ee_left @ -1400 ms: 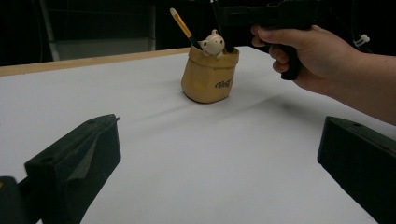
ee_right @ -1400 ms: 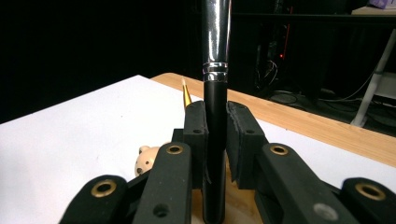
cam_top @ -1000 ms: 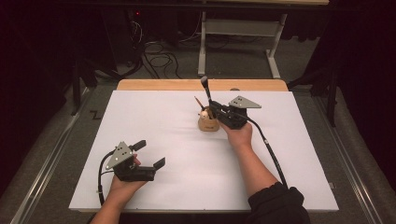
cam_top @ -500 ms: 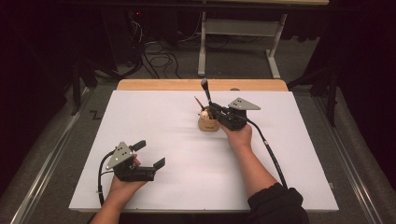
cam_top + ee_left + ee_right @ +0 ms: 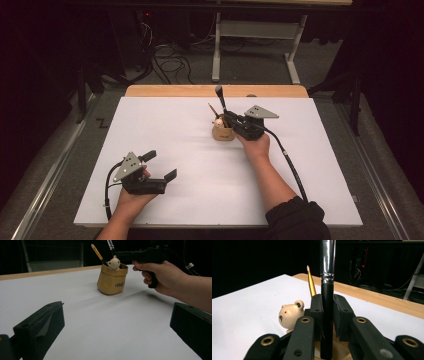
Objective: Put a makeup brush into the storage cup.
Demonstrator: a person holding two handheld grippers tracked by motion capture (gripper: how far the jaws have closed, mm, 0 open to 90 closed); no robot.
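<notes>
The right gripper (image 5: pixel 327 315) pinched the black brush (image 5: pixel 327 297) upright over the tan pen cup (image 5: pixel 223 132), near the table's (image 5: pixel 165 125) far edge; lowering it straight would avoid the bear-topped pen (image 5: pixel 290 315). The left gripper's (image 5: pixel 150 172) jaws stood spread, empty, near the front-left corner.

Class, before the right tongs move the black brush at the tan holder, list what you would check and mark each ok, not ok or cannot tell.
1. Right tongs clamped on the black brush: ok.
2. Brush upright: ok.
3. Brush tip inside or above the tan holder: cannot tell.
4. Holder standing upright on the white table: ok.
5. Yellow brush and bear-headed stick clear of the pads: ok.
6. Left tongs open, away from the holder: ok.
</notes>
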